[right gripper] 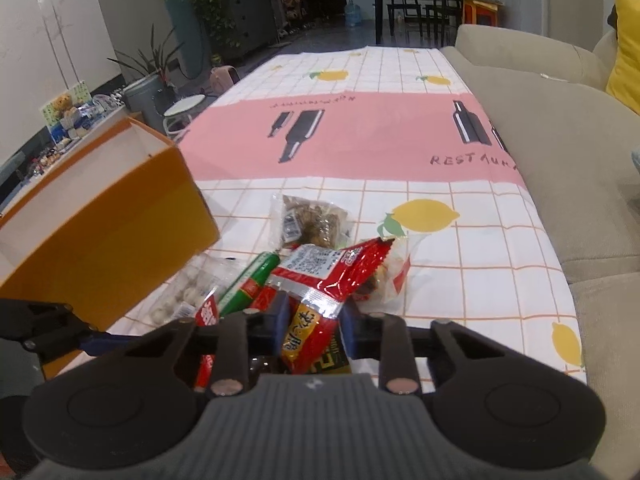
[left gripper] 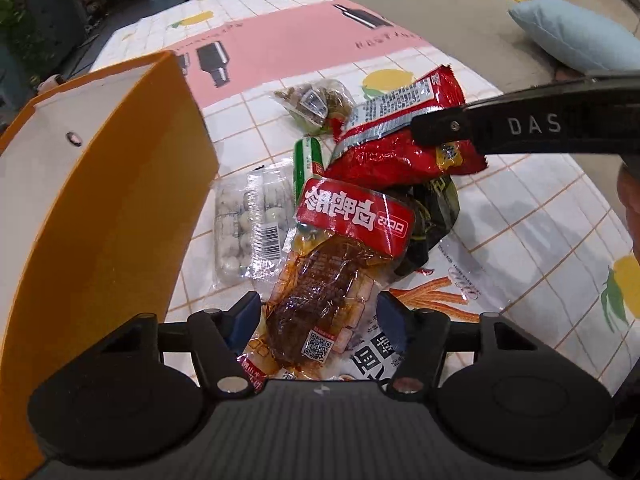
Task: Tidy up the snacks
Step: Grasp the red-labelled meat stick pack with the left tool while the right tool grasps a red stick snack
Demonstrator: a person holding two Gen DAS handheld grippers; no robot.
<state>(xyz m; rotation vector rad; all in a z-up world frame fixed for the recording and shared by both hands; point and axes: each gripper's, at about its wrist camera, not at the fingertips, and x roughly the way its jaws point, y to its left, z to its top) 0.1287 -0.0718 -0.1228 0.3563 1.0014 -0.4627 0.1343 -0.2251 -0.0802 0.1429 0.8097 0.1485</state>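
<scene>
A pile of snack packets lies on the lemon-print tablecloth (left gripper: pixel 532 216). My left gripper (left gripper: pixel 316 314) is open, its blue pads either side of a clear packet of brown braised meat with a red label (left gripper: pixel 320 292). My right gripper (right gripper: pixel 314 322) is shut on a red foil snack bag (right gripper: pixel 324 276); it enters the left wrist view from the right, on the same bag (left gripper: pixel 396 140). An orange box (left gripper: pixel 100 200) with a white inside stands open at the left; it also shows in the right wrist view (right gripper: pixel 108 224).
Other packets in the pile: white balls in clear wrap (left gripper: pixel 252 220), a green sausage stick (right gripper: pixel 248 280), a brown nut packet (right gripper: pixel 316 220), a dark green packet (left gripper: pixel 432 216). A beige sofa (right gripper: pixel 560 160) runs along the table's right side.
</scene>
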